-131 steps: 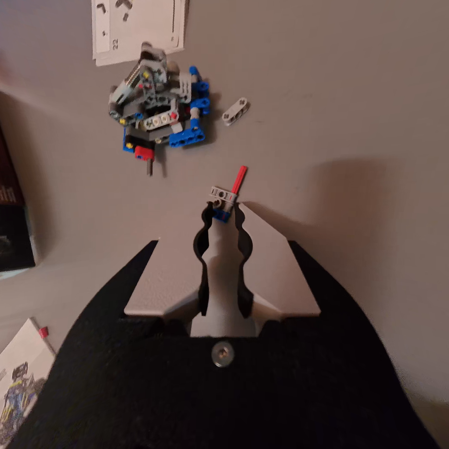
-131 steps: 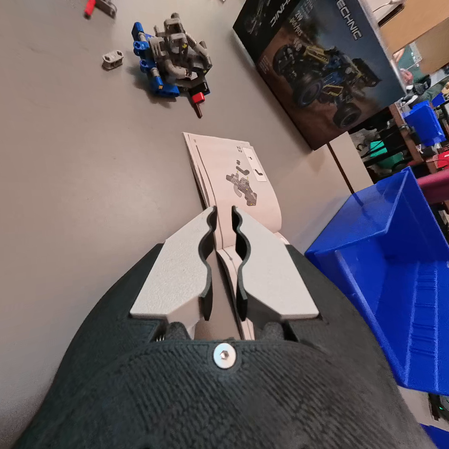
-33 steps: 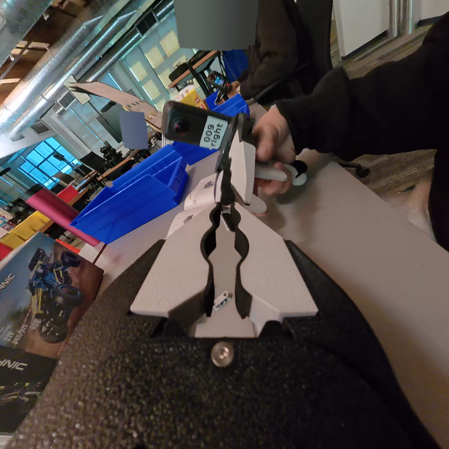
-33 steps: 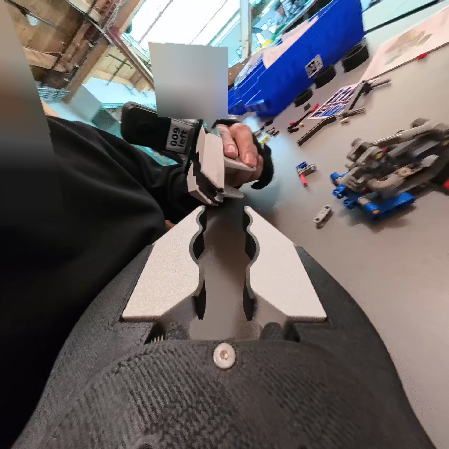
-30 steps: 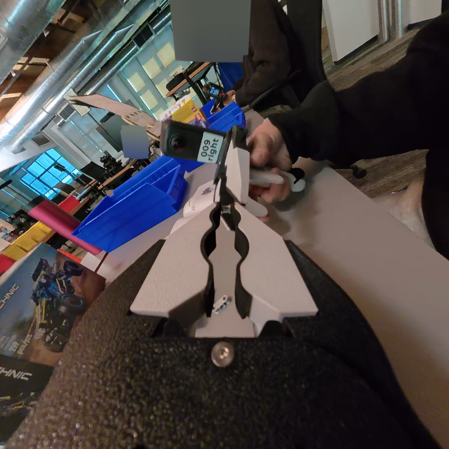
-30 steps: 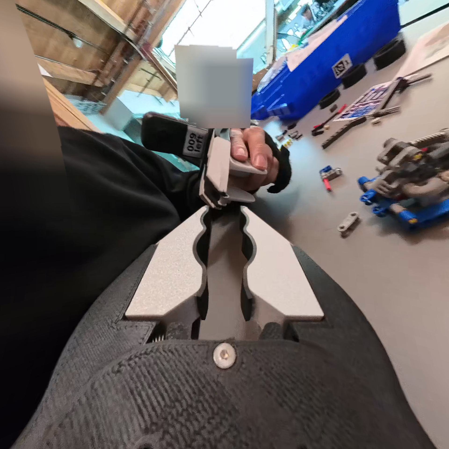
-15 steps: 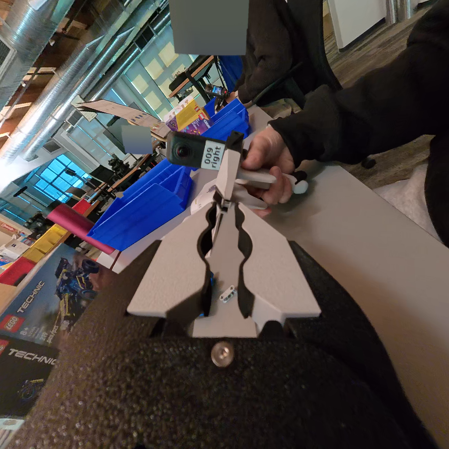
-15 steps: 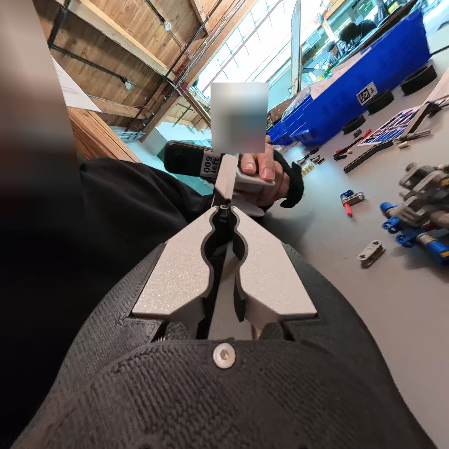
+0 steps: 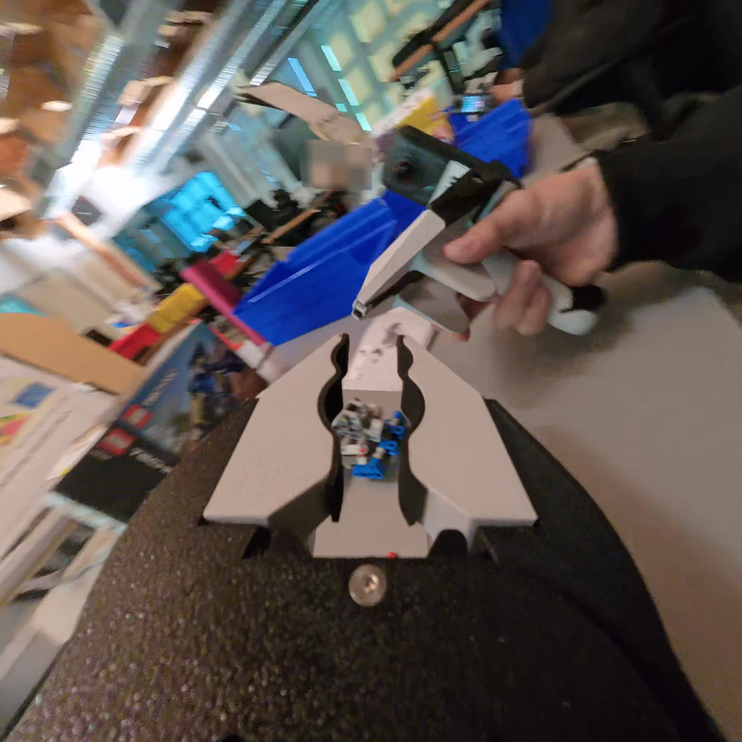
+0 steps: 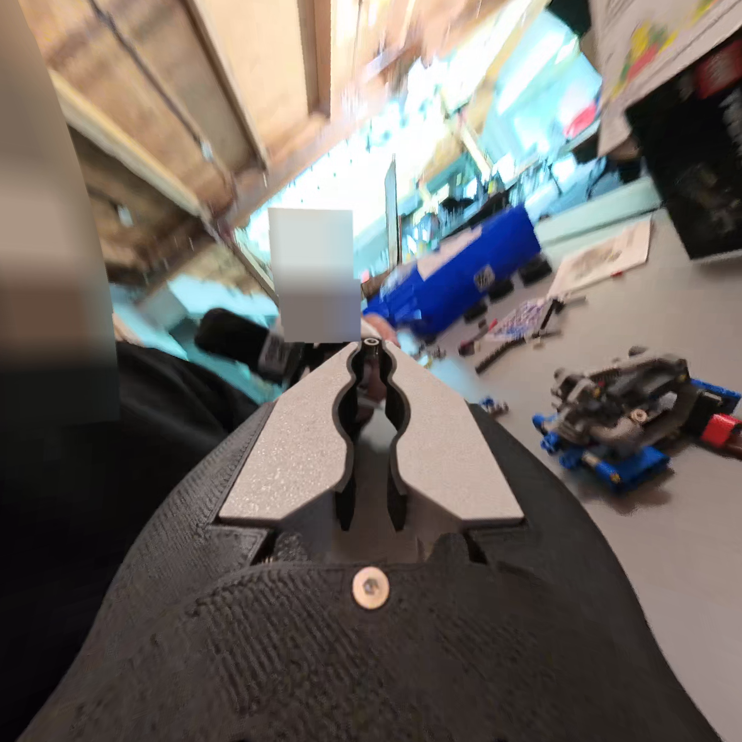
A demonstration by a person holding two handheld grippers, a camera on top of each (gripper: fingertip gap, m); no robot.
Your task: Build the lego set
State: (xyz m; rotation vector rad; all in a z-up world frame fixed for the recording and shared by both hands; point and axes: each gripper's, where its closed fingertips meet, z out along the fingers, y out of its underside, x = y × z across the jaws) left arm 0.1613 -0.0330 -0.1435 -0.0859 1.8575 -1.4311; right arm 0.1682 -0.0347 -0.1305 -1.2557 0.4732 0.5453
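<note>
Pinching a small grey pin [image 10: 369, 342], the right hand-held gripper [image 10: 369, 348] is clenched; the left hand-held gripper [image 9: 371, 341] hangs released above the half-built model [image 9: 369, 437].

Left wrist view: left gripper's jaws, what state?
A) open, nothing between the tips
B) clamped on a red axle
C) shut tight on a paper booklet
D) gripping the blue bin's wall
A: the left gripper has its jaws standing apart with only the grey table and a partly built grey and blue brick model visible through the gap, lying below and not touched by either pad.
</note>
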